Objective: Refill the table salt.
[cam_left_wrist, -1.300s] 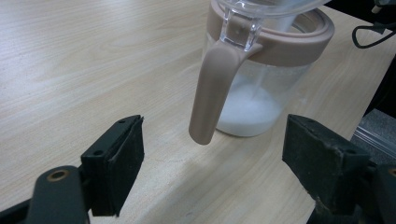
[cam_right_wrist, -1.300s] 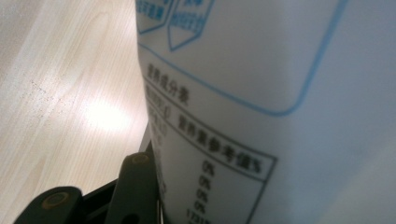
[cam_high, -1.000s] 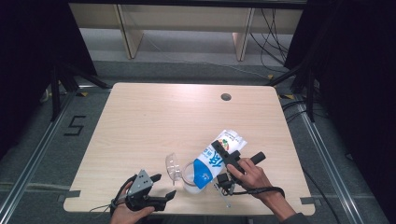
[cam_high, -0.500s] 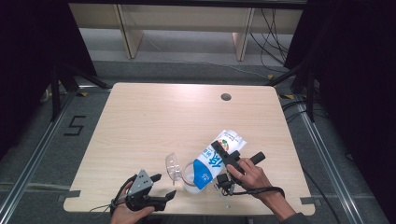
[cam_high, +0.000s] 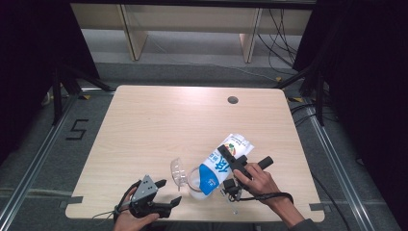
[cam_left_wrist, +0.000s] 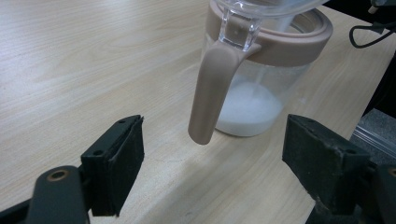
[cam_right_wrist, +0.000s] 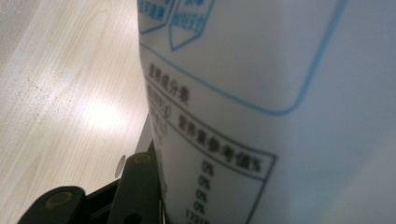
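A white and blue bottle (cam_high: 222, 161) is tilted mouth-down over a clear jug (cam_high: 195, 180) near the table's front edge. My right gripper (cam_high: 230, 155) is shut on the bottle's body. In the right gripper view the bottle's printed label (cam_right_wrist: 280, 93) is close up, with one black finger (cam_right_wrist: 135, 191) pressed against it. The jug (cam_left_wrist: 261, 56) has a beige rim and a beige handle (cam_left_wrist: 210, 93), and its clear lid (cam_high: 178, 169) is flipped open. White contents (cam_left_wrist: 245, 109) lie in its bottom. My left gripper (cam_high: 168, 191) rests open just left of the jug, its pads apart and facing the handle.
The light wooden table (cam_high: 168, 125) has a small round hole (cam_high: 233, 100) at the back right. The jug stands close to the front edge. Metal rails run on the floor at both sides, and wooden shelving stands behind the table.
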The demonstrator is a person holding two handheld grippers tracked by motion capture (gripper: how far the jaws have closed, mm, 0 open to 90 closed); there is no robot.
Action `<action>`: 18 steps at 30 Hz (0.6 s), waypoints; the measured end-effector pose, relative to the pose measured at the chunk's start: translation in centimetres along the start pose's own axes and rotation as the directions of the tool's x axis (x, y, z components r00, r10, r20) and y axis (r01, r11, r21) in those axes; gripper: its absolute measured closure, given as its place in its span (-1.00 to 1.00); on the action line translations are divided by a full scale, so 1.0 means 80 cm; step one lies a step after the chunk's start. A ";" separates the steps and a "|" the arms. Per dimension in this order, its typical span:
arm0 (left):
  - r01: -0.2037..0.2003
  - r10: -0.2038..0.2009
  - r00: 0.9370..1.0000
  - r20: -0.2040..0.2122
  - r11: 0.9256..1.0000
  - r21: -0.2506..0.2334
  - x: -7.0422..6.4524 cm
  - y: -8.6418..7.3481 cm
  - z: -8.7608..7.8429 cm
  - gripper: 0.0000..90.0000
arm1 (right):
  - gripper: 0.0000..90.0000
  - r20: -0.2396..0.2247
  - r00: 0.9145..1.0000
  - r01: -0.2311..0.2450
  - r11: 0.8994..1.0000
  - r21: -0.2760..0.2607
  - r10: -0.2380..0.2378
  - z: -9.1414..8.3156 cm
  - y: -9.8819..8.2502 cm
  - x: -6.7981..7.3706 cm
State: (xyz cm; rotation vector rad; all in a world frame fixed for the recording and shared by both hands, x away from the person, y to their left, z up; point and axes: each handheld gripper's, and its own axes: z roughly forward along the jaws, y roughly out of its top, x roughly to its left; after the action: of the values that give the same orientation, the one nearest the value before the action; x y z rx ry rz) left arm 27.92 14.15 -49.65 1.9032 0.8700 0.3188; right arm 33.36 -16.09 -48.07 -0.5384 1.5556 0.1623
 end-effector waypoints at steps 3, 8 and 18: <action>0.001 -0.001 1.000 0.001 1.000 -0.001 0.000 0.000 0.000 -0.55 | 0.33 -0.014 1.000 0.027 1.000 0.010 -0.027 0.000 0.000 -0.001; 0.001 -0.001 1.000 0.007 1.000 -0.005 0.001 0.000 0.000 -0.55 | 0.34 0.001 1.000 0.003 1.000 0.002 -0.003 0.000 0.000 0.000; 0.005 -0.005 1.000 0.004 1.000 -0.005 0.001 -0.001 0.000 -0.55 | 0.35 0.004 1.000 0.007 1.000 0.004 -0.007 0.001 0.000 0.000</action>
State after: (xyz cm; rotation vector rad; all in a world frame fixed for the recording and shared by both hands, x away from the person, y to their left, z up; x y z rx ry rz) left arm 27.94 14.19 -49.71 1.8965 0.8698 0.3138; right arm 33.41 -16.10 -48.03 -0.5398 1.5497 0.1543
